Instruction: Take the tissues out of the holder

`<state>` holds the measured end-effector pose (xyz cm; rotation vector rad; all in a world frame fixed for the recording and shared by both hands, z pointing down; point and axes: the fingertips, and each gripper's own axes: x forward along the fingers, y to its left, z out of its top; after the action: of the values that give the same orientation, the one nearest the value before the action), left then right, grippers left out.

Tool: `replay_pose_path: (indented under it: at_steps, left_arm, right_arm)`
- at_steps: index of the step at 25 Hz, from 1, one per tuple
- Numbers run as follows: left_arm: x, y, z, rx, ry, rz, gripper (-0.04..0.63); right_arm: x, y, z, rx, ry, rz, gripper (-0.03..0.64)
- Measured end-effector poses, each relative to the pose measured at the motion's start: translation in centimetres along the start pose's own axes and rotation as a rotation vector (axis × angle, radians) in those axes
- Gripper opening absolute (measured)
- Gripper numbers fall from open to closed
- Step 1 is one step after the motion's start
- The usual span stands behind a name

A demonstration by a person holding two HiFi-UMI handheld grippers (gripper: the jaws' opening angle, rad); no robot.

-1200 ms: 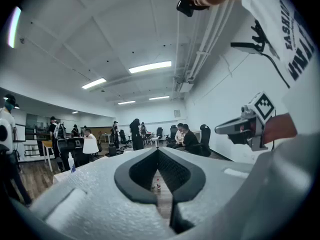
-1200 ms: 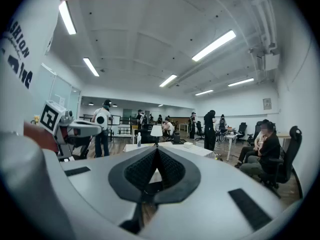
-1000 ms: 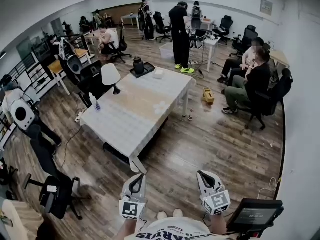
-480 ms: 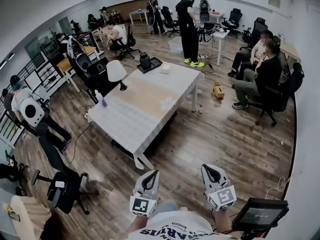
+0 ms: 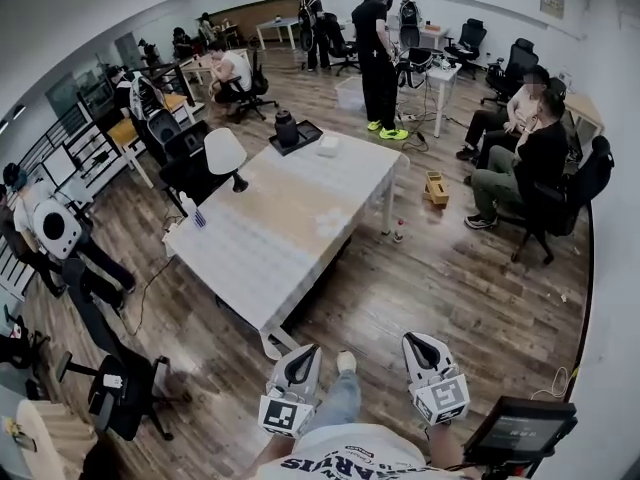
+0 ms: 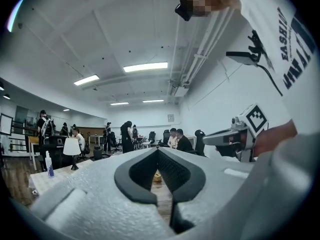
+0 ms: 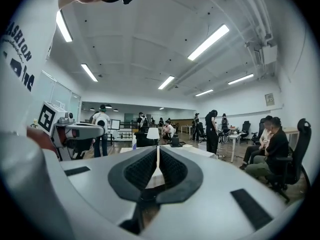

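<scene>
Only the shirt [image 5: 340, 460] of the person holding the grippers carried readable print: "ARVIS" in the head view and "ASHION" in the right gripper view. The left gripper [image 5: 301, 356] and right gripper [image 5: 418, 344] hung over the wooden floor, off the near corner of the table [image 5: 262, 258] and well apart from it. Each gripper's jaws were pressed together with nothing between them. At the table's far end sat a small white box [image 5: 327, 146], seemingly the tissue holder, too small to show tissues. Just beside it a black tray [image 5: 308, 134] held a dark jug [image 5: 283, 128]. A lamp [image 5: 222, 153] and a spray bottle [image 5: 189, 208] stood along the table's left edge. A wooden crate [image 5: 435, 188] lay on the floor right of the table, its contents unclear.
</scene>
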<state>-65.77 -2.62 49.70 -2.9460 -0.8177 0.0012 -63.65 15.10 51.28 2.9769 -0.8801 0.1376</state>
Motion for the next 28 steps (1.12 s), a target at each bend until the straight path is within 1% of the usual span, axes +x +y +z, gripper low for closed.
replay_pose_path:
  at_steps: [3, 8, 13, 16, 19, 21, 24, 28]
  left_arm:
    - [3.5, 2.7, 0.1, -0.011, -0.016, -0.005, 0.003]
    - [10.2, 8.2, 1.0, 0.022, -0.047, -0.02, 0.003]
    - [16.4, 13.0, 0.7, -0.03, -0.044, -0.026, 0.003]
    - [19.2, 15.8, 0.6, -0.015, -0.047, -0.038, 0.003]
    - [21.5, 18.0, 0.2, -0.017, -0.055, -0.031, 0.003]
    - [22.7, 19.4, -0.5, -0.019, -0.046, -0.025, 0.003]
    - [23.5, 21.2, -2.1, -0.013, 0.001, -0.014, 0.003]
    - [23.6, 23.7, -4.9, -0.025, 0.069, 0.039, 0.003]
  right_arm:
    - [3.2, -2.2, 0.3, -0.008, 0.013, -0.031, 0.009]
    - [9.9, -5.3, 1.8, -0.024, 0.024, -0.053, 0.011]
    - [17.3, -8.1, 3.2, 0.006, 0.032, -0.067, 0.011]
    - [21.2, -8.7, 4.1, 0.013, 0.027, -0.062, 0.011]
    - [24.4, -9.5, 4.3, 0.001, 0.056, -0.049, 0.011]
    - [26.1, -10.0, 4.1, -0.004, 0.075, -0.045, 0.011]
    - [27.8, -10.3, 3.4, -0.004, 0.112, -0.042, 0.011]
    - [30.0, -10.5, 2.2, -0.007, 0.153, -0.022, 0.011]
